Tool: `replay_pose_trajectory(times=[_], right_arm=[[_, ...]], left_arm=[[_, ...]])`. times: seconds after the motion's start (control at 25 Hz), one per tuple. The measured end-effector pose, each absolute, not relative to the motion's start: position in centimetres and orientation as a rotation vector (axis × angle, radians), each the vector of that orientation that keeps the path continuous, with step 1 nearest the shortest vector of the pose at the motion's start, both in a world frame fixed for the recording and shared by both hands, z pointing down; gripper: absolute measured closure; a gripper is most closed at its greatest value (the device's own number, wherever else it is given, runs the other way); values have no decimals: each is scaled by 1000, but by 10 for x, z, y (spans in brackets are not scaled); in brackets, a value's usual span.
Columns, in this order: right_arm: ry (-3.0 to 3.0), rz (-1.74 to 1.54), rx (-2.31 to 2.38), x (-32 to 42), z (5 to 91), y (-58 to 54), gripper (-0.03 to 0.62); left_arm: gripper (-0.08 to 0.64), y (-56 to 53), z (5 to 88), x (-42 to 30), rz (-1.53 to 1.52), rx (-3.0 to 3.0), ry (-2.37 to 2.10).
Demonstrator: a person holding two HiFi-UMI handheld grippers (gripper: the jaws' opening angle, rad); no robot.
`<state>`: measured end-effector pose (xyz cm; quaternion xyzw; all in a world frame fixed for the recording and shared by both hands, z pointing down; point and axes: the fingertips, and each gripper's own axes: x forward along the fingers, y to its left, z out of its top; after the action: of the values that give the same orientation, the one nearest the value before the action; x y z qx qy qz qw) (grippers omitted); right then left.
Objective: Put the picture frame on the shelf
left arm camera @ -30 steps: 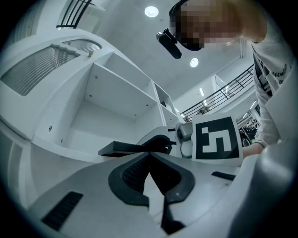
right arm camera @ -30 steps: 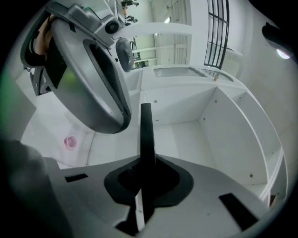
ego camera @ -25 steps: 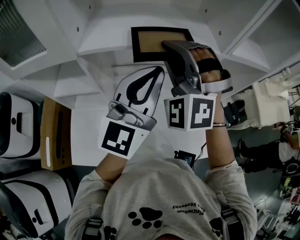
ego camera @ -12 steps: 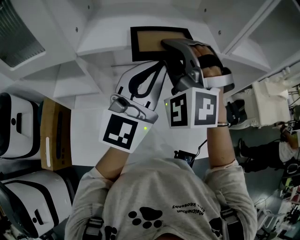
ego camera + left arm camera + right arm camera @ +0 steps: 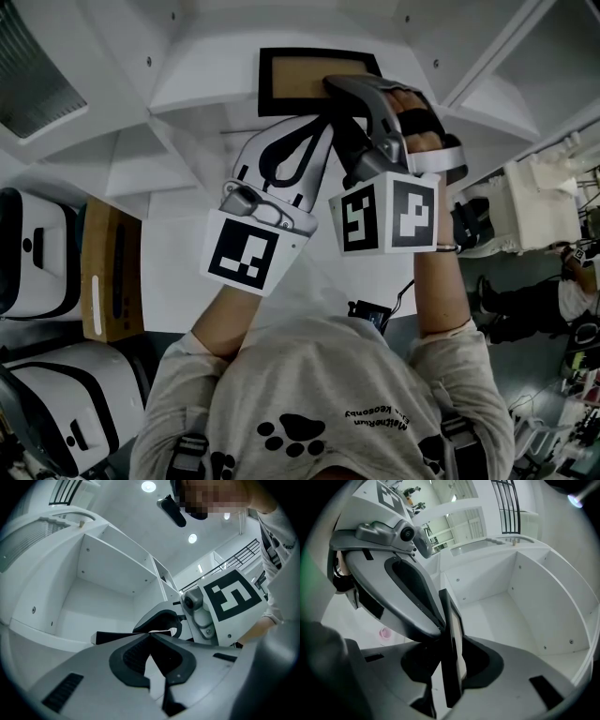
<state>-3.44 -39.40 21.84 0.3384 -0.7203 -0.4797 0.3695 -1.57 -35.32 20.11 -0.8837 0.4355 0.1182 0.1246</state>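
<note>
The picture frame (image 5: 314,77), black-edged with a brown middle, is held up at the mouth of a white shelf compartment (image 5: 192,89). My right gripper (image 5: 343,92) is shut on the frame's lower right edge. In the right gripper view the frame (image 5: 453,634) stands edge-on between the jaws, with the open compartment (image 5: 511,602) behind it. My left gripper (image 5: 322,128) is shut, and its tips rest against the frame's lower edge beside the right gripper. In the left gripper view the closed tips (image 5: 150,634) meet just before the frame's dark edge (image 5: 117,637).
White shelf compartments (image 5: 93,597) surround the frame on all sides. On the left stand a brown cardboard box (image 5: 111,267) and white cases (image 5: 37,248). White equipment (image 5: 539,206) and a person (image 5: 562,300) are at the right. A small black device (image 5: 370,314) lies on the floor.
Both grippers and the frame have shifted slightly up toward the shelf. The left gripper has closed in on the frame's lower edge.
</note>
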Motion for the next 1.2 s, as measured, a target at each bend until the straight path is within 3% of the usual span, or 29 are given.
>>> replay_pose_trajectory(times=[1.2], right_arm=[[-1842, -1219, 1049, -3, 216, -387, 463]], left_arm=[[541, -390, 202, -13, 285, -2533, 1325]])
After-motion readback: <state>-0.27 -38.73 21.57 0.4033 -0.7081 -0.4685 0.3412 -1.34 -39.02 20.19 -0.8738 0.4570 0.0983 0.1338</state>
